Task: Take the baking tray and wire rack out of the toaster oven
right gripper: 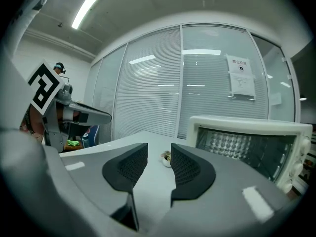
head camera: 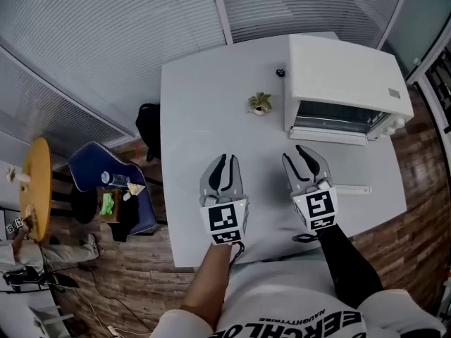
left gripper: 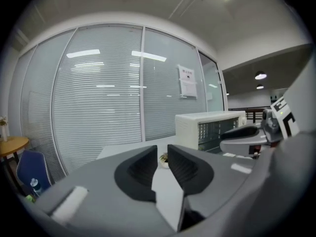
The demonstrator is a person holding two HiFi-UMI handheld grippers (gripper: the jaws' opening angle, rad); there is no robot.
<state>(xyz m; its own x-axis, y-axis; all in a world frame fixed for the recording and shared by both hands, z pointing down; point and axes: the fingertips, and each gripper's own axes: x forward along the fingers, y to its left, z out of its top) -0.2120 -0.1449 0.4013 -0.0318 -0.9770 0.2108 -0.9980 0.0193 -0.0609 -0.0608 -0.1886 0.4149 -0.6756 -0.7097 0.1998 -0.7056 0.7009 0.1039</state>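
The white table (head camera: 204, 111) is shown whole only in the head view. The toaster oven (head camera: 345, 83) is set just ahead of the right tongs (head camera: 305, 155), with its door shut. Only in the right gripper view is a dimpled metal surface (right gripper: 232, 144) seen behind the glass; whether it is tray or rack cannot be told. The right tongs and the left tongs (head camera: 228, 162) are both held released, with nothing between them. A small potted plant (head camera: 260, 103) is seen ahead, between the two.

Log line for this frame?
phase: pre-grasp | left tongs: open, empty | right tongs: open, empty | toaster oven: untouched
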